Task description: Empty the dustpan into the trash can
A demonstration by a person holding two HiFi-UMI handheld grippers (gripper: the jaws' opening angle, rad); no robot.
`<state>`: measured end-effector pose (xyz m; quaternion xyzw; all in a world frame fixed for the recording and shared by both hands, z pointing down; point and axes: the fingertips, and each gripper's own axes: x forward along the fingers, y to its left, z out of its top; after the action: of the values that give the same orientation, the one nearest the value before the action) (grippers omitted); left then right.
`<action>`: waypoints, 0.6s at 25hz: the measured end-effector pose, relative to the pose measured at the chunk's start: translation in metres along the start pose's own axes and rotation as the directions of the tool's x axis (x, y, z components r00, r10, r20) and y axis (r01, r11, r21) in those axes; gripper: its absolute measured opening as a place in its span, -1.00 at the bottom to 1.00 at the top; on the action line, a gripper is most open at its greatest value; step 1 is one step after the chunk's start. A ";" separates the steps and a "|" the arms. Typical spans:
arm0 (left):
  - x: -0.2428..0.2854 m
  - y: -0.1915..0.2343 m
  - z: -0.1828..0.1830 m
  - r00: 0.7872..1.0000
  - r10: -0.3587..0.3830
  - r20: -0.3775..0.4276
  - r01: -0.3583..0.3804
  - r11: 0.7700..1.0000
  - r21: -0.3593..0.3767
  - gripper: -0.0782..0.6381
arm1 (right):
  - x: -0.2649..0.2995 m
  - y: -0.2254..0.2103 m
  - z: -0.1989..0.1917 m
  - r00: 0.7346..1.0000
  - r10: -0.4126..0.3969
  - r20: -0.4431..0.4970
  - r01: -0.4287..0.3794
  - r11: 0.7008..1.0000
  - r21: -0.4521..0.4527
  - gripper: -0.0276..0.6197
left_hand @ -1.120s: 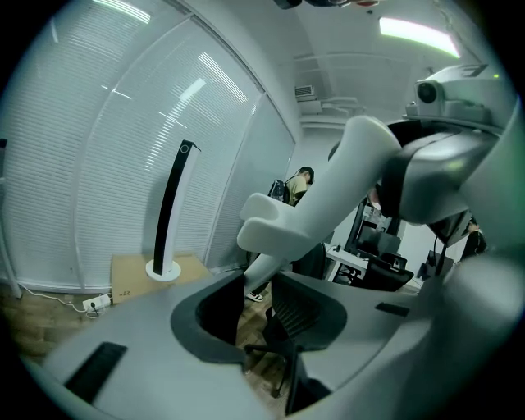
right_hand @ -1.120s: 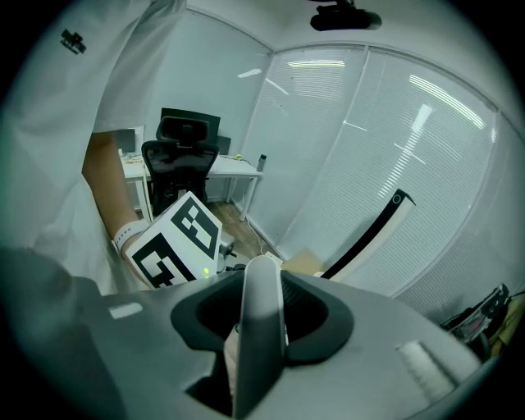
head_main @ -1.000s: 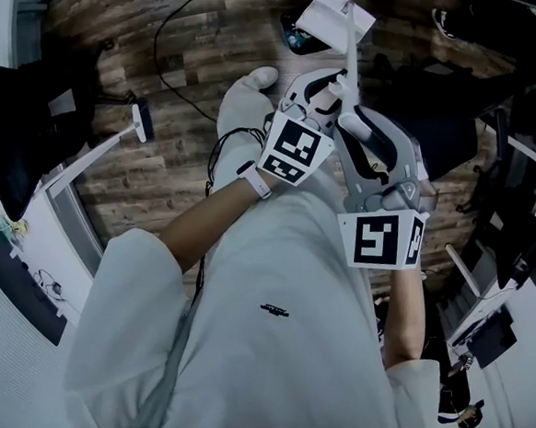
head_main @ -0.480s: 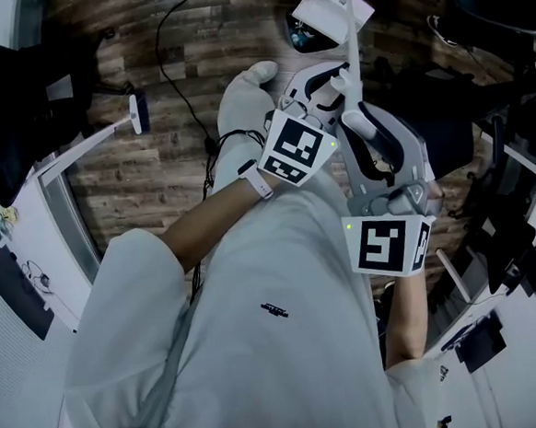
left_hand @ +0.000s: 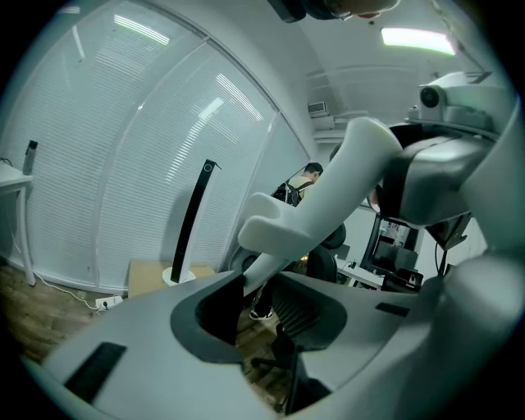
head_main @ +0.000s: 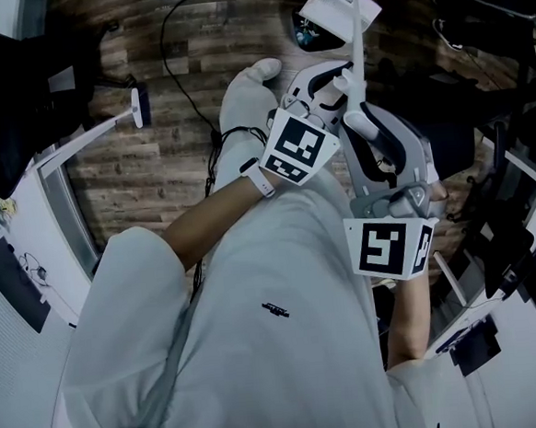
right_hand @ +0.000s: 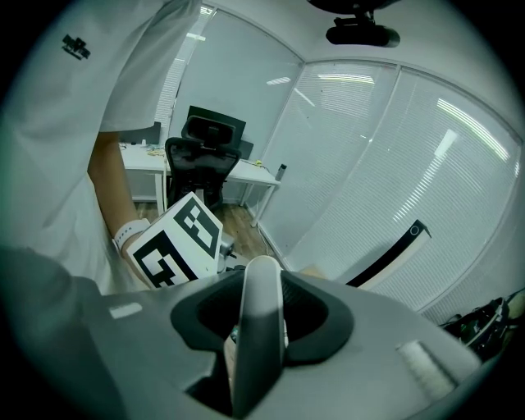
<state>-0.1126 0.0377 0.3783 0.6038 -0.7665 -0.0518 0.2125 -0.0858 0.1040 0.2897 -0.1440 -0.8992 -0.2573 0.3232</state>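
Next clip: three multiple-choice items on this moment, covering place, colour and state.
1. Where is the dustpan? A flat on the floor; B held up over the trash can; C on a desk.
2. The dustpan's colour? A white; B red; C black.
3. The right gripper jaws? A wide open, empty; B closed on the dustpan handle; C out of view.
Key: B, the head view shows it raised above the can; A, pan and handle are white; B, the right gripper view shows the handle between the pads.
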 end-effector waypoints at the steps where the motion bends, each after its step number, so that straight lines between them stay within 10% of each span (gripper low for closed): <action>1: 0.000 0.000 0.000 1.000 -0.005 0.003 0.005 1.000 0.004 -0.49 | 0.000 0.000 0.000 1.000 -0.003 -0.002 0.003 1.000 0.000 -0.49; 15: 0.008 0.002 -0.013 0.998 0.006 -0.065 -0.007 1.000 -0.026 -0.49 | 0.008 -0.006 -0.010 0.999 0.042 -0.001 -0.042 0.997 0.070 -0.48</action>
<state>-0.1113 0.0329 0.3929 0.5997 -0.7605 -0.0417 0.2454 -0.0892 0.0941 0.2988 -0.1511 -0.9040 -0.2189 0.3346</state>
